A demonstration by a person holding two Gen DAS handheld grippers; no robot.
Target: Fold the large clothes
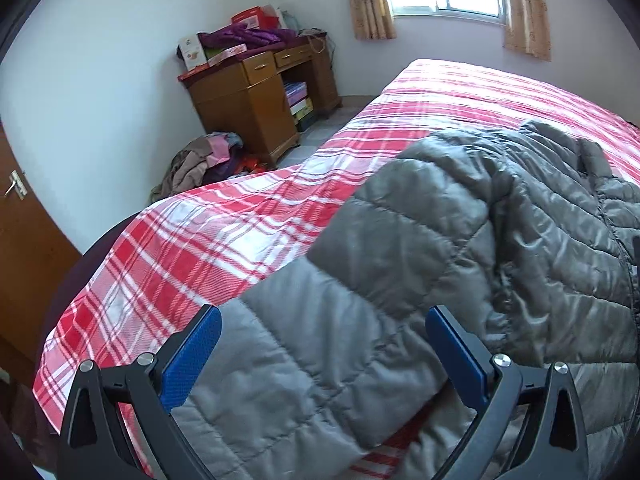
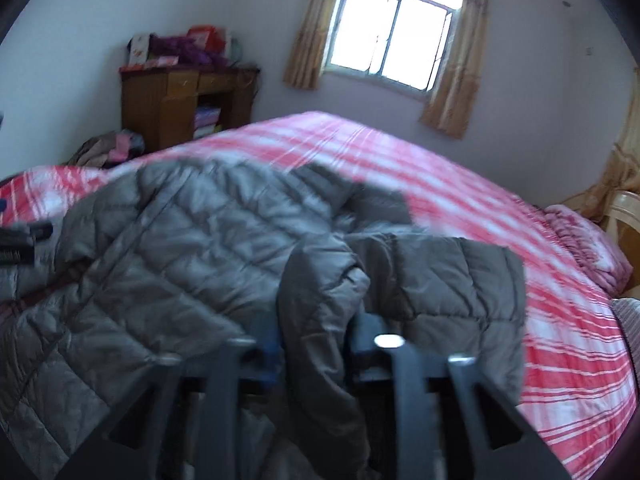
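Garment: a grey quilted puffer jacket lies spread on the bed with the red and white checked cover, which gives a wide flat place for folding.
Left hand-held gripper: its blue pads stand wide apart above the lower part of the jacket and hold nothing. I judge it is ready to take the next edge.
Right hand-held gripper: a bunched fold of the jacket, probably a sleeve, sits between its fingers. The picture is blurred, so I cannot tell whether the pads press on the cloth or are already loose.
Reason for the hold: the sleeve seems to be carried across the body of the jacket, as a first fold.
Containers: the brown wooden desk by the wall holds coloured boxes in its open shelf, with purple cloth and more boxes on its tabletop.
Floor: a heap of mixed clothes lies beside the desk, maybe waiting for folding.
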